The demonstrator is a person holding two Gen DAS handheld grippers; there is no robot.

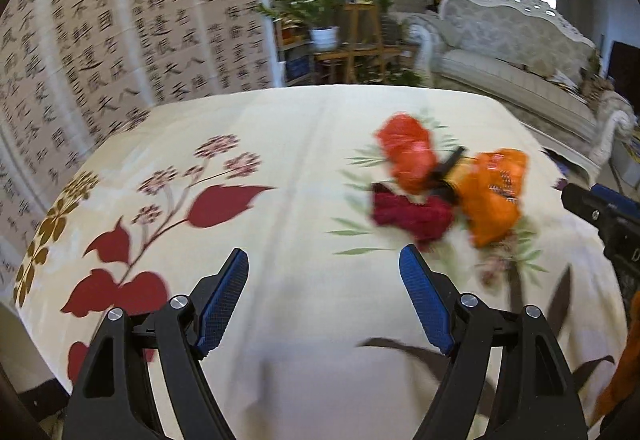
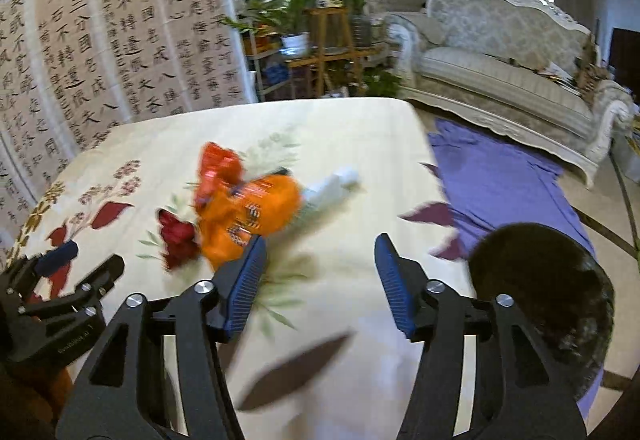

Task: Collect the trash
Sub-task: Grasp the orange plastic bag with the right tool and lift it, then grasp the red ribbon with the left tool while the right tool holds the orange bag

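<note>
A heap of trash lies on the cream floral tablecloth [image 1: 304, 160]. It holds a red-orange wrapper [image 1: 406, 156], an orange printed bag [image 1: 494, 196], a dark red crumpled wrapper [image 1: 412, 216] and a small black piece [image 1: 448, 168]. My left gripper [image 1: 324, 252] is open and empty, just short of the dark red wrapper. In the right wrist view the orange bag [image 2: 256, 212], the red-orange wrapper [image 2: 218, 168], the dark red wrapper [image 2: 178, 236] and a white crumpled item [image 2: 336, 184] lie ahead and to the left. My right gripper [image 2: 322, 240] is open with nothing between its fingers.
A dark round bin-like container [image 2: 544, 300] sits beside the table's right edge, over a purple cloth [image 2: 500, 180] on the floor. The left gripper [image 2: 60, 280] shows at the far left. Behind stand a calligraphy screen [image 2: 120, 40], potted plants [image 2: 296, 8] and a sofa [image 2: 500, 52].
</note>
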